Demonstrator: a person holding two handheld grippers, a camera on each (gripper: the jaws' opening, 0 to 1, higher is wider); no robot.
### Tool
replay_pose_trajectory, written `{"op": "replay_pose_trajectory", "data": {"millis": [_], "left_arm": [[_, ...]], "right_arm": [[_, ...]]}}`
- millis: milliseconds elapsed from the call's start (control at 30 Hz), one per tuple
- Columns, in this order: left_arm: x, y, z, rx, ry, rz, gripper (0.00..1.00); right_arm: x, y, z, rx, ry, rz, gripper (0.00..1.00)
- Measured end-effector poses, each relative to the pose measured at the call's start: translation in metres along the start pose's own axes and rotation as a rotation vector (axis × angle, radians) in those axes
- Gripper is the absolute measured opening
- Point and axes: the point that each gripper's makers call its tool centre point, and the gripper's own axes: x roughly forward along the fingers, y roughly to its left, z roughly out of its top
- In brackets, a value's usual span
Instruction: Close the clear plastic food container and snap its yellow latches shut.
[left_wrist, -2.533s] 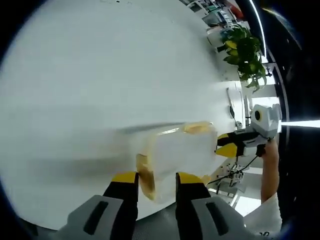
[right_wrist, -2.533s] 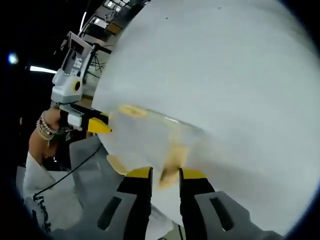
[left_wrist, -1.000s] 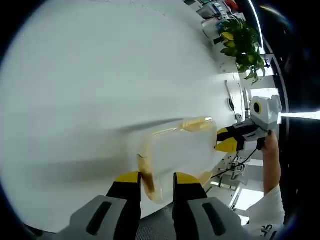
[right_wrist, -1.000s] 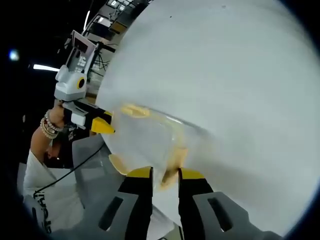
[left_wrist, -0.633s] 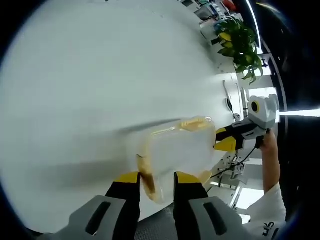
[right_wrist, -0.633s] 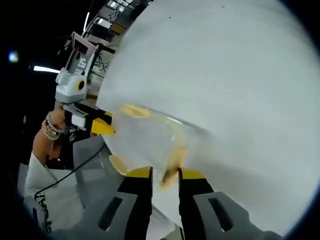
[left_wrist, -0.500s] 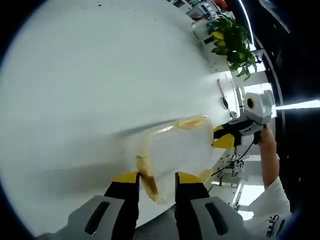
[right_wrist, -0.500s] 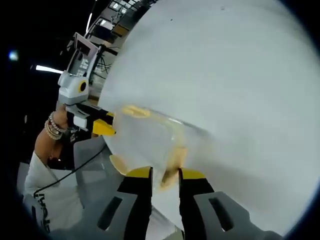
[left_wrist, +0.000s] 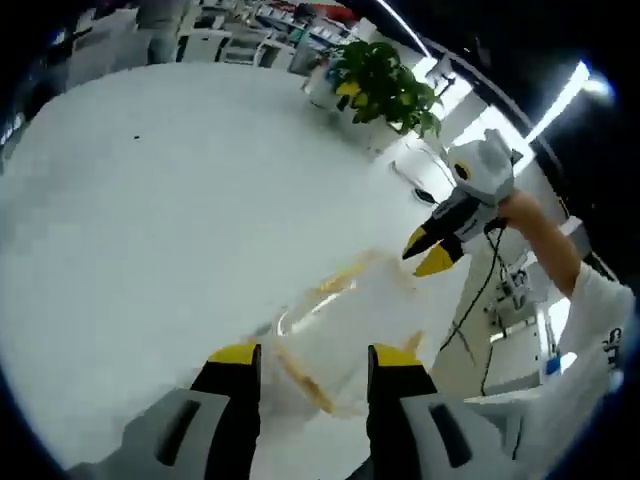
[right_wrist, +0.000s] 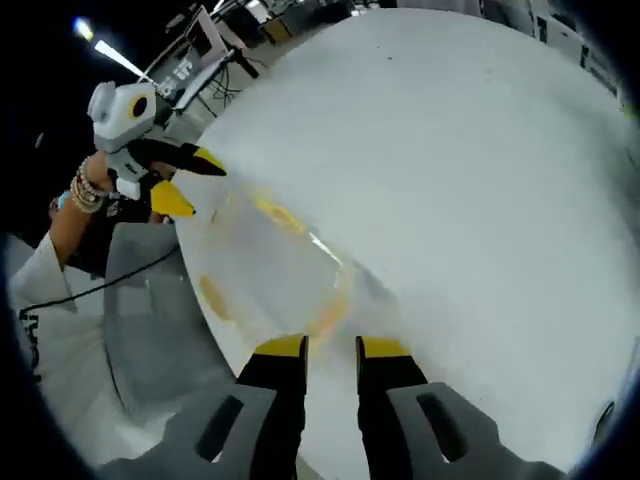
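Caught mid-latching, with the clear rectangular plastic food container (left_wrist: 345, 320) on the round white table (left_wrist: 150, 200) just ahead of the spread left gripper (left_wrist: 303, 352), the right gripper (right_wrist: 331, 346) parted likewise; yellow latches (right_wrist: 325, 312) likely needed pressing next.

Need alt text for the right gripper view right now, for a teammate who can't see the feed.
A clear plastic food container with yellow latches sits near the edge of a round white table, just ahead of the right gripper, whose yellow-tipped jaws stand slightly apart. The left gripper reaches the container's far end, held by a braceleted hand.
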Motion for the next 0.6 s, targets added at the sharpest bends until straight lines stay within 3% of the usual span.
{"op": "replay_pose_trajectory", "data": {"millis": [67, 133, 267, 433, 600], "left_arm": [[0.006, -0.011, 0.003, 0.143, -0.037, 0.010, 0.28], [0.013, -0.027, -0.002, 0.237, -0.030, -0.002, 0.24], [0.026, -0.048, -0.001, 0.271, -0.060, -0.028, 0.21], [0.038, -0.070, -0.006, 0.272, -0.057, -0.096, 0.15], [0.040, -0.071, -0.009, 0.270, -0.054, -0.085, 0.14]], "right_arm": [[-0.001, 0.013, 0.017, -0.007, -0.067, 0.028, 0.14], [0.001, 0.034, 0.032, -0.047, -0.125, 0.091, 0.11], [0.012, 0.064, 0.042, -0.122, -0.135, 0.161, 0.04], [0.031, 0.074, 0.042, -0.338, -0.087, 0.126, 0.05], [0.042, 0.074, 0.049, -0.482, -0.088, 0.091, 0.02]]}}
